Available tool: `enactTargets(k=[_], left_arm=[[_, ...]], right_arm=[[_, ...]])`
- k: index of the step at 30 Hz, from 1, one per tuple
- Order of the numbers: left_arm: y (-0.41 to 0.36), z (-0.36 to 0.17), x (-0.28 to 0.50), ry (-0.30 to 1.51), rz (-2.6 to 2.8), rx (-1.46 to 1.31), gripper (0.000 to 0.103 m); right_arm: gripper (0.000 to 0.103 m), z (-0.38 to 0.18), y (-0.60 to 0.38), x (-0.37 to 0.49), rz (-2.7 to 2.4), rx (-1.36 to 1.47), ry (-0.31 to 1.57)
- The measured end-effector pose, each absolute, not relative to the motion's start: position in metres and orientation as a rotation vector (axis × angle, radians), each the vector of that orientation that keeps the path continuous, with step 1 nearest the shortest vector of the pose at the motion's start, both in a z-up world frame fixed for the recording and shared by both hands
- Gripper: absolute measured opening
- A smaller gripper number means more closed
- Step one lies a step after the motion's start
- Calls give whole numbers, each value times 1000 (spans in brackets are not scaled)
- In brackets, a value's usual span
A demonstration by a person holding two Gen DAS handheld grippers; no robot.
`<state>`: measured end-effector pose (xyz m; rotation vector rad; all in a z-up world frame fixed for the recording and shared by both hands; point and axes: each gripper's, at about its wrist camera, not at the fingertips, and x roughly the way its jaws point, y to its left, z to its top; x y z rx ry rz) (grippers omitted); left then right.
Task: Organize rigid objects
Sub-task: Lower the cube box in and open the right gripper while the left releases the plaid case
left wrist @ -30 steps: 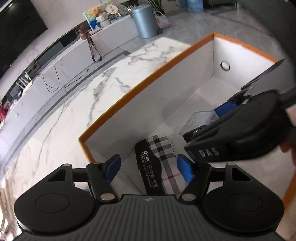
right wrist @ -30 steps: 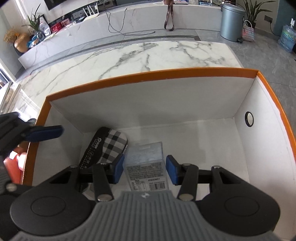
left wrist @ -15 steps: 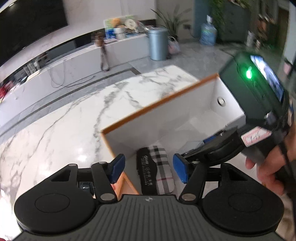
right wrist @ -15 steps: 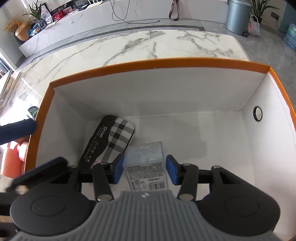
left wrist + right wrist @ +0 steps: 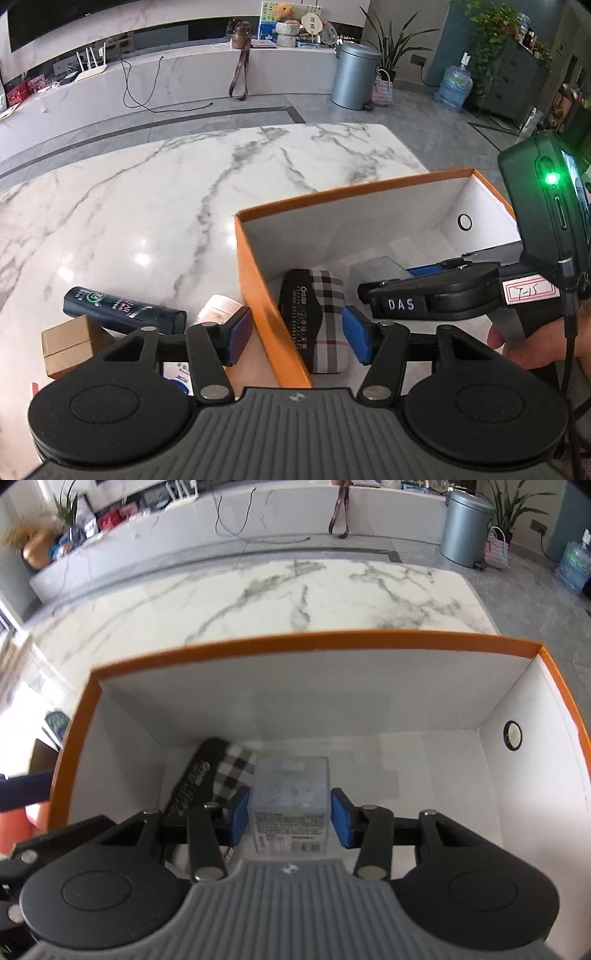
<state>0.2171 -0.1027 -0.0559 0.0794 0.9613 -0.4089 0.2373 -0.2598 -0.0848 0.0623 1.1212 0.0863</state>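
Observation:
An orange box (image 5: 258, 291) with white inner walls (image 5: 258, 686) stands on the marble table. A black plaid case (image 5: 321, 317) lies inside at its left end; it also shows in the right wrist view (image 5: 207, 775). My right gripper (image 5: 290, 818) is inside the box, its blue pads (image 5: 339, 823) against the sides of a clear plastic box (image 5: 291, 794). My left gripper (image 5: 299, 334) is open and empty, straddling the box's left wall. A dark green tube (image 5: 122, 304), a brown cardboard box (image 5: 70, 343) and a peach item (image 5: 218, 310) lie outside on the left.
The marble table (image 5: 147, 203) stretches away to the far side. The other gripper's body (image 5: 443, 299) and a hand (image 5: 535, 347) fill the right of the left wrist view. A white counter and a grey bin (image 5: 354, 75) stand beyond the table.
My left gripper has pulled up and back out of the box, leaving the plaid case inside. My right gripper has tilted with the clear box between its pads.

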Motion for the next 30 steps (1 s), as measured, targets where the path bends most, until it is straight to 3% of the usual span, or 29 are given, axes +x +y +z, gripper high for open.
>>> enactTargets(k=[9, 25, 26, 30], left_arm=[[-106, -65, 213, 973, -417, 68, 55], [-103, -63, 213, 982, -425, 50, 47], [-103, -63, 213, 981, -425, 47, 47], [-98, -61, 212, 971, -418, 21, 47]], right_arm=[[47, -100, -262, 224, 162, -27, 1294], [48, -101, -240, 248, 190, -45, 1283], [49, -100, -240, 248, 190, -43, 1281], [70, -95, -239, 242, 154, -88, 1235]])
